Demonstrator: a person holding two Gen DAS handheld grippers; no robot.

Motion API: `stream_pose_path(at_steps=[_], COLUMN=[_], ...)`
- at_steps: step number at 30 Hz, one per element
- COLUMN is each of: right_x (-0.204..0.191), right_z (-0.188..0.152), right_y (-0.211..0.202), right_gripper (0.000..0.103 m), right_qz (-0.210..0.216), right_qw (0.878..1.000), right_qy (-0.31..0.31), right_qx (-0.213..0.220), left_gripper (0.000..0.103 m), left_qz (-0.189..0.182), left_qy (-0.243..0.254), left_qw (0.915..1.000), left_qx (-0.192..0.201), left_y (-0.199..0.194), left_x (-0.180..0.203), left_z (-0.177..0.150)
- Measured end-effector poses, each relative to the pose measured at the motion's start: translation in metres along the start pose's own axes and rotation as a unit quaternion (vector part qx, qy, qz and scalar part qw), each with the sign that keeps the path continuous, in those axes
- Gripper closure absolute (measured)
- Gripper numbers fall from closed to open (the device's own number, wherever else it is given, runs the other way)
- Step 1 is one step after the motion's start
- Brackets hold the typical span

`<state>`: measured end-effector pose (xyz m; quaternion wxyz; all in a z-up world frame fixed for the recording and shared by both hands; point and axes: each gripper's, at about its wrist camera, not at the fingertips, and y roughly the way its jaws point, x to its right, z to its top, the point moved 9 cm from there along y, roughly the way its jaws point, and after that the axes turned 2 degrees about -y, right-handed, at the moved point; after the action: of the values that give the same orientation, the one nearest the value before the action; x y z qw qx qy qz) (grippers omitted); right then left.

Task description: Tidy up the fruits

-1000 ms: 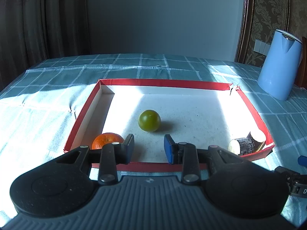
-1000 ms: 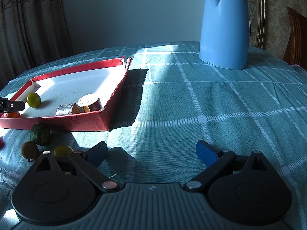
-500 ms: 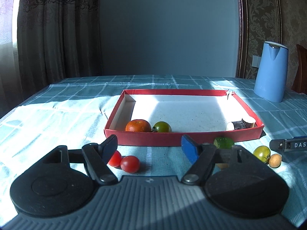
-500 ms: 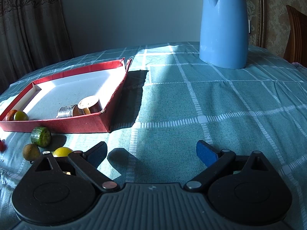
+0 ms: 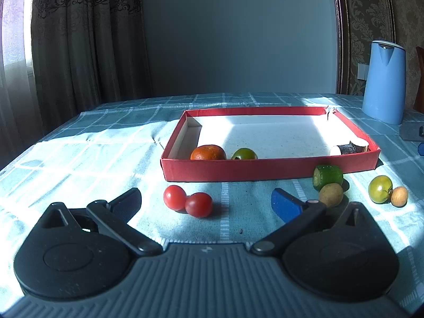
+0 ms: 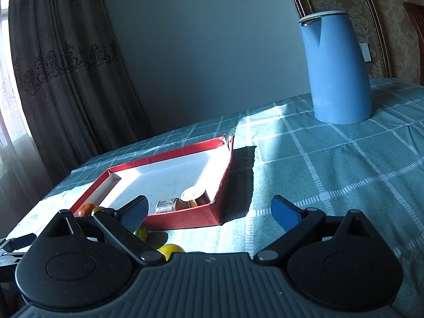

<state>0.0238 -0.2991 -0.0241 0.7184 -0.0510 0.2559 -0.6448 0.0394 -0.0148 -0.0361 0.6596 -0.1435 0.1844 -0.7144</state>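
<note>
Two red tomatoes [image 5: 187, 201], touching, lie on the checked cloth [image 5: 79, 159] between the spreading, empty fingers of the left gripper [image 5: 205, 201], whose jaws are opening. Red tray [image 5: 265, 169] holds an orange [image 5: 208, 152], a green tomato [image 5: 244, 154] and cut pieces [image 5: 348, 148]. Four more fruits sit just outside its near wall. Right gripper [image 6: 209, 210]: jaws wide apart, nothing between. Blue kettle [image 6: 336, 69] well apart.

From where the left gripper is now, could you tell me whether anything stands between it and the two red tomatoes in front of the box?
Nothing visible does. The left gripper has its jaws opening with nothing in them, and the two red tomatoes lie just ahead on bare tablecloth. The red box stands beyond them.
</note>
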Motion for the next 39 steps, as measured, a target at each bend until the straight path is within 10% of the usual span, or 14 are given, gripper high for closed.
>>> stream_pose_path(at_steps=[6,14,27,39], right_x=[-0.054,-0.078,-0.074,-0.082], right_z=[-0.012,-0.036,-0.039,-0.038], right_y=[0.029,0.068,0.089,0.084], right_gripper=[0.004,0.004,0.005,0.027], right_qz=[0.018,-0.069,-0.132,-0.143], right_qw=[0.996,0.984,0.979,0.978], right_qy=[-0.025,-0.054,-0.073,-0.111], right_qx=[-0.084,-0.153,-0.137,-0.107], left_gripper=[0.000,0.000,0.000,0.000], left_qz=[0.009,0.004,0.001,0.001], left_qy=[-0.018,-0.028,-0.034,-0.035], left_qw=[0.9994,0.9993,0.9990,0.9989], left_qx=[-0.028,-0.024,-0.029,-0.031], left_y=[0.008,0.007,0.007,0.009], left_x=[-0.007,-0.010,-0.011,-0.012], left_z=[-0.006,-0.005,-0.004,-0.004])
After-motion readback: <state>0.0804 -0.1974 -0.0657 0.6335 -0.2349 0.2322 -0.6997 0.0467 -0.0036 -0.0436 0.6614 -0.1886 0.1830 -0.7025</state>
